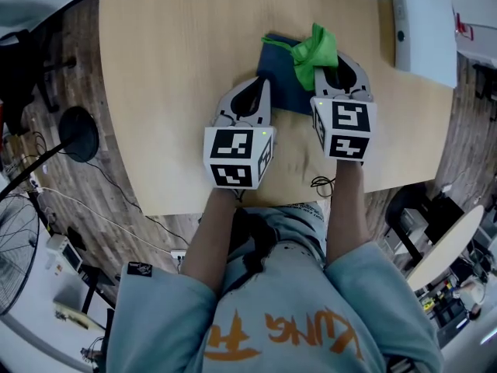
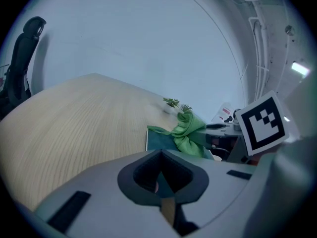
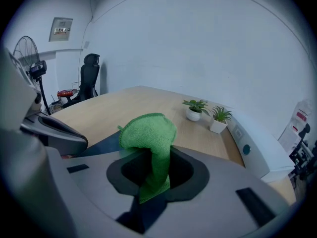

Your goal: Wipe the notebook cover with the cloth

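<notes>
- The notebook (image 1: 279,76) (dark blue, closed) lies flat on the table (image 1: 171,68), at 12 o'clock from the person.
- The right gripper (image 1: 340,67) is clamped on the green cloth (image 1: 314,51). Its own view shows a fold pinched between the jaws and the rest bunched up above them.
- The cloth sits over the cover's 2 o'clock corner. It seems to touch the cover, though contact is hard to confirm from the head view.
- The left gripper (image 1: 261,88) has its jaws together, with nothing clearly between them. Its tip is at the notebook's 8 o'clock corner, probably pinning the book (whether it presses down, I cannot tell).
- Progress, as I judge it:
  - The cloth is in hand and on the cover, so fetching it is done.
  - The wipe looks to be at or near one end of a stroke.
  - Most of the cover, from 6 to 10 o'clock of the cloth, is bare and likely left to wipe.
  - No dirt or streaks show, so how much is already clean cannot be read.
</notes>
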### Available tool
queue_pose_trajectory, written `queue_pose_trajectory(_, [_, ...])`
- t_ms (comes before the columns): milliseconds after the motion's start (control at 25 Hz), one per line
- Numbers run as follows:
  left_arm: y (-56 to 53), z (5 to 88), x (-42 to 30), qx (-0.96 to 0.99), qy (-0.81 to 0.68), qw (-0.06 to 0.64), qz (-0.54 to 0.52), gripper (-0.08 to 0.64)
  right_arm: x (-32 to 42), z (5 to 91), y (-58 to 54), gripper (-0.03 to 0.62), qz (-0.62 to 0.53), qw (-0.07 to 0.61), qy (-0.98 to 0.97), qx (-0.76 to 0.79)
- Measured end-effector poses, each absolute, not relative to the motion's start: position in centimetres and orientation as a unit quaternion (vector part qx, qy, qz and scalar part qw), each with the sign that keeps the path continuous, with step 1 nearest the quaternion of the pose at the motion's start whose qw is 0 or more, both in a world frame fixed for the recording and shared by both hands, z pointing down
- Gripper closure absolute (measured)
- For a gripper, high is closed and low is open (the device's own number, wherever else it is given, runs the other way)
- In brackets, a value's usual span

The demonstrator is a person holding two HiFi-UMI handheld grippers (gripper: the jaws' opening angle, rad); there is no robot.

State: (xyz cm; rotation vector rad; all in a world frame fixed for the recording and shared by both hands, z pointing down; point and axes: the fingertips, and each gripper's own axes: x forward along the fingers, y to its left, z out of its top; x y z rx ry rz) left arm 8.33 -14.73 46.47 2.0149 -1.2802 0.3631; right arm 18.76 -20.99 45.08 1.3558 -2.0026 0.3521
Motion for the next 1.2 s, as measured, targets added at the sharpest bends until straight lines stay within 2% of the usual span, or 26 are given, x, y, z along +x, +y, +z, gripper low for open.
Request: queue_pose_trajectory(1200, [-13.2,46.1,13.3,0.807,-0.452,0.342,0.165,0.543,30.4,45.4,-18.4,0.52,0.185,0.309,-0.692,0.626])
